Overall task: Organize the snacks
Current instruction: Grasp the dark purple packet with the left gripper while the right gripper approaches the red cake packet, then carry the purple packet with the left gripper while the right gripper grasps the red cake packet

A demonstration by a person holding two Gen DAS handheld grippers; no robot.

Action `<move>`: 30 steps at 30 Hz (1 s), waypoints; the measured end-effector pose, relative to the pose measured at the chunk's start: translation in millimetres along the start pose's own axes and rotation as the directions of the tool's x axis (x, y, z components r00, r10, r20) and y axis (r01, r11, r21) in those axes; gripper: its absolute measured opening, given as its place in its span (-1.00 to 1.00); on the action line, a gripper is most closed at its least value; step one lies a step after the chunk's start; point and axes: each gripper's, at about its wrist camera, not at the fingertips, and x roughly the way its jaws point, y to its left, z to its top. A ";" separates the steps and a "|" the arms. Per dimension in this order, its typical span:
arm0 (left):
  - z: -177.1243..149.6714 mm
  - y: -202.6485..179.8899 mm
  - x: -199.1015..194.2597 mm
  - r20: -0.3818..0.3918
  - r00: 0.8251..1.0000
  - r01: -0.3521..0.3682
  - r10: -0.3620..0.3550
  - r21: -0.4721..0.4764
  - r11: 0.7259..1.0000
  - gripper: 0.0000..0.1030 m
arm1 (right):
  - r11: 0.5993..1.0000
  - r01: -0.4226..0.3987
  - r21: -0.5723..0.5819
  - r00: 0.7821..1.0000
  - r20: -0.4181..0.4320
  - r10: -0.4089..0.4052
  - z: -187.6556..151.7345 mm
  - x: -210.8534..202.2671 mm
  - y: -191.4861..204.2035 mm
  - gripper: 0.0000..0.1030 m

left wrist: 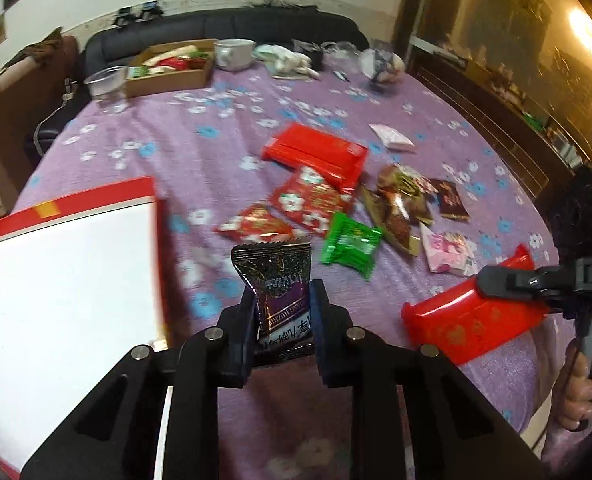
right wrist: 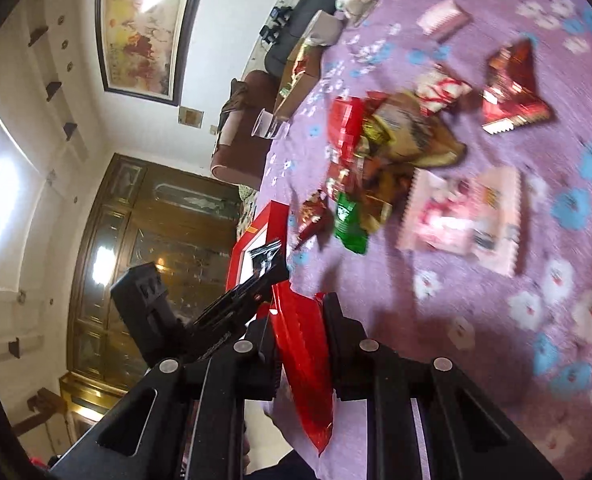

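Note:
My left gripper [left wrist: 281, 300] is shut on a dark purple snack packet [left wrist: 277, 280], held upright above the table, just right of the red-rimmed white box [left wrist: 67, 280]. My right gripper [right wrist: 298, 320] is shut on a shiny red snack bag [right wrist: 306, 360]; in the left wrist view it shows at the right [left wrist: 480, 280] holding that red bag [left wrist: 468, 324]. Loose snacks lie mid-table: a large red pack [left wrist: 320, 156], red flowered packets [left wrist: 308, 204], a green packet [left wrist: 350, 244], brown packets [left wrist: 400, 204] and a pink packet [left wrist: 448, 248]. The right wrist view is rolled sideways.
A purple flowered cloth [left wrist: 223, 140] covers the table. At the far edge stand a cardboard box of items [left wrist: 167, 68], a clear plastic cup [left wrist: 105, 84], a white bowl [left wrist: 233, 52] and assorted clutter. A dark sofa [left wrist: 215, 24] lies behind; a wooden cabinet [left wrist: 516, 80] is at the right.

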 end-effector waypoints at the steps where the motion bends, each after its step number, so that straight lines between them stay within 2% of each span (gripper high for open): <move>1: -1.1 4.3 -4.4 0.012 1.000 -0.015 0.015 -0.002 1.000 -0.59 | 0.999 0.033 -0.002 0.999 -0.013 -0.033 -0.5 5.2 -0.7 -0.63; 3: -3.6 8.5 -10.1 0.024 0.999 -0.026 0.026 -0.002 1.000 -0.59 | 0.997 0.079 0.000 0.996 -0.044 -0.079 -3.0 17.4 -3.3 -0.63; 5: -5.8 11.6 -14.2 0.027 0.999 -0.021 0.021 -0.002 1.000 -0.59 | 0.983 0.177 -0.041 0.982 -0.057 -0.179 -7.7 23.4 -4.2 -0.56; 6: -6.6 12.4 -16.2 0.032 0.999 -0.019 0.019 0.001 1.000 -0.59 | 0.977 0.203 -0.061 0.977 -0.058 -0.207 -9.6 22.9 -3.3 -0.46; 7: -7.3 12.2 -17.3 0.032 0.999 -0.016 0.016 0.002 1.000 -0.59 | 0.971 0.226 -0.079 0.971 -0.060 -0.231 -10.7 20.9 -1.6 -0.17; 8: -7.5 12.1 -18.3 0.032 0.999 -0.010 0.010 0.005 1.000 -0.59 | 0.960 0.261 -0.103 0.962 -0.061 -0.268 -13.2 16.8 0.5 0.02; 9: -8.0 11.7 -19.2 0.033 0.999 -0.005 0.005 0.007 1.000 -0.59 | 0.940 0.311 -0.139 0.945 -0.060 -0.321 -15.6 12.3 4.0 0.45; 10: -8.1 10.6 -20.2 0.035 0.999 -0.003 0.003 0.009 1.000 -0.59 | 0.920 0.352 -0.174 0.929 -0.052 -0.365 -18.7 6.9 5.7 0.57; 12: -9.9 9.2 -21.6 0.035 0.999 0.009 -0.010 0.009 1.000 -0.59 | 0.824 0.469 -0.319 0.870 0.004 -0.493 -24.2 -7.3 23.3 0.57; 13: -10.6 9.1 -22.5 0.034 0.999 0.014 -0.014 0.007 1.000 -0.59 | 0.788 0.490 -0.372 0.852 0.016 -0.523 -27.3 -10.1 28.0 0.57; 14: -10.7 8.1 -23.2 0.035 0.999 0.013 -0.013 0.006 1.000 -0.59 | 0.722 0.499 -0.480 0.830 0.024 -0.557 -33.8 -10.3 43.0 0.58; 16: -11.7 6.1 -25.4 0.040 0.999 0.012 -0.012 0.004 1.000 -0.59 | 0.620 0.451 -0.643 0.817 0.018 -0.576 -44.0 -0.4 64.7 0.70; 18: -13.5 4.6 -27.8 0.041 0.999 0.020 -0.019 -0.003 1.000 -0.59 | 0.506 0.403 -0.762 0.803 0.029 -0.596 -54.0 16.6 79.2 0.70; 19: -14.2 4.1 -28.7 0.040 0.999 0.020 -0.019 -0.004 1.000 -0.59 | 0.474 0.389 -0.790 0.794 0.027 -0.607 -56.5 23.7 78.8 0.70; 20: -15.2 4.1 -30.3 0.039 0.999 0.016 -0.015 -0.004 1.000 -0.59 | 0.437 0.363 -0.823 0.777 0.008 -0.630 -57.1 38.2 78.4 0.70; 23: -16.4 7.9 -34.4 0.036 0.999 0.012 -0.012 -0.012 1.000 -0.59 | 0.440 0.299 -0.847 0.760 -0.068 -0.646 -54.7 61.2 63.5 0.69; 27: -17.4 12.7 -37.9 0.037 0.999 0.004 -0.003 -0.021 1.000 -0.59 | 0.495 0.270 -0.826 0.746 -0.145 -0.650 -38.1 82.0 43.1 0.65; 30: -17.9 15.6 -37.2 0.035 0.999 0.007 -0.006 -0.027 1.000 -0.59 | 0.515 0.245 -0.821 0.752 -0.175 -0.636 -33.1 83.2 40.1 0.71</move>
